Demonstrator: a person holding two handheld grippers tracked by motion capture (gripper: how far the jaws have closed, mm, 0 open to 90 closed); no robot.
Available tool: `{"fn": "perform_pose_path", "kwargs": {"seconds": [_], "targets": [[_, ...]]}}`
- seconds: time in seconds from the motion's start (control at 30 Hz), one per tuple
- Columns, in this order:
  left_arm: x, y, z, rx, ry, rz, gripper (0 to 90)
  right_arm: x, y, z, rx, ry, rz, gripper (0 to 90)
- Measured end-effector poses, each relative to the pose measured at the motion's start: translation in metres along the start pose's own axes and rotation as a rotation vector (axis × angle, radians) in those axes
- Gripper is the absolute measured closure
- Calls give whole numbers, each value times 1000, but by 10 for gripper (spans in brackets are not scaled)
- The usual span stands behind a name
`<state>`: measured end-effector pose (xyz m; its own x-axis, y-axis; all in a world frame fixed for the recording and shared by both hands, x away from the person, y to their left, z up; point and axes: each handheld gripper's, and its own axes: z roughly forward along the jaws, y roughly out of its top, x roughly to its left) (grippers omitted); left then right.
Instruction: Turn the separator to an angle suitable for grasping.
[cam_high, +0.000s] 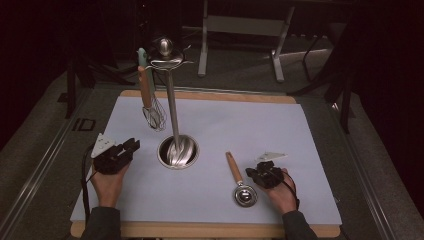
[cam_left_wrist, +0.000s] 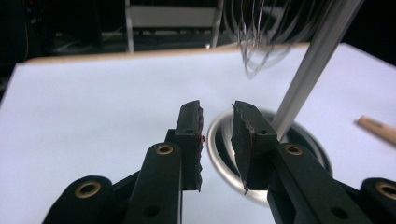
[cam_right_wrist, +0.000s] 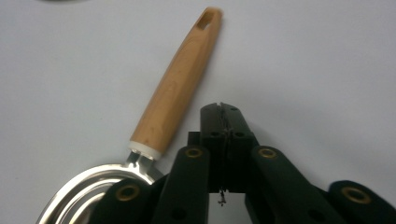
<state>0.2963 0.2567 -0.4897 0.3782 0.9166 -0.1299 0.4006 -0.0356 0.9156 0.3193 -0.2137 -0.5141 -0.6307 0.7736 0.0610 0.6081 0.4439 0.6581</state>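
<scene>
A metal utensil stand (cam_high: 171, 100) rises from its round base (cam_high: 178, 151) in the middle of the white mat (cam_high: 260, 120). A whisk (cam_high: 150, 95) with a wooden handle hangs from a hook at the stand's top. A wooden-handled metal ladle (cam_high: 239, 180) lies flat on the mat at the front right. My left gripper (cam_high: 132, 146) rests low on the mat left of the base, its jaws open and empty (cam_left_wrist: 217, 109), aimed at the base rim (cam_left_wrist: 217, 154). My right gripper (cam_high: 251, 174) sits just right of the ladle, its jaws shut on nothing (cam_right_wrist: 222, 108) beside the ladle handle (cam_right_wrist: 180, 88).
The mat lies on a wooden board (cam_high: 210, 230) on a grey surface. Metal table legs (cam_high: 202, 45) stand in the dark behind. In the left gripper view the whisk wires (cam_left_wrist: 261, 42) hang above and the stand's pole (cam_left_wrist: 313, 65) slants up at right.
</scene>
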Motion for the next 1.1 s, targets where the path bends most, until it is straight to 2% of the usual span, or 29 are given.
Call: {"fn": "perform_pose_path", "kwargs": {"seconds": [0.03, 0.07, 0.1, 0.2, 0.33, 0.53, 0.63, 0.77, 0.83, 0.9, 0.93, 1.03, 1.07, 1.1], "targets": [[0, 0, 0, 0, 0, 0, 729, 0, 0, 0, 0, 0, 0, 894], [-2, -7, 4, 24, -2, 2, 729, 2, 1, 3, 7, -3, -2, 895], [-3, -10, 6, 33, -4, 3, 729, 5, 4, 11, 24, -12, -8, 895], [-5, -18, 11, 60, -15, 5, 727, 8, 8, 19, 43, -18, -6, 894], [-4, -31, 15, 80, -19, -23, 721, 11, 14, 23, 51, -14, -15, 890], [-5, -34, 20, 108, -21, -16, 717, 22, 25, 29, 66, 11, -52, 877], [-5, -38, 22, 122, -24, -22, 715, 29, 31, 31, 77, 43, -72, 859], [-3, -42, 24, 146, -22, -14, 712, 30, 34, 27, 83, 55, -70, 810], [-2, -43, 26, 160, -19, -14, 711, 25, 35, 19, 82, 92, -27, 780], [-2, -43, 26, 159, -20, -13, 711, 25, 35, 16, 82, 107, -21, 766], [-2, -43, 26, 159, -21, -11, 709, 24, 36, 12, 96, 153, -5, 742], [-2, -43, 26, 160, -21, -10, 708, 24, 36, 11, 109, 165, -7, 738], [-2, -43, 26, 164, -24, -4, 707, 25, 35, 11, 164, 206, 20, 723], [-3, -43, 26, 164, -25, -2, 707, 23, 34, 12, 182, 221, 35, 721]]}}
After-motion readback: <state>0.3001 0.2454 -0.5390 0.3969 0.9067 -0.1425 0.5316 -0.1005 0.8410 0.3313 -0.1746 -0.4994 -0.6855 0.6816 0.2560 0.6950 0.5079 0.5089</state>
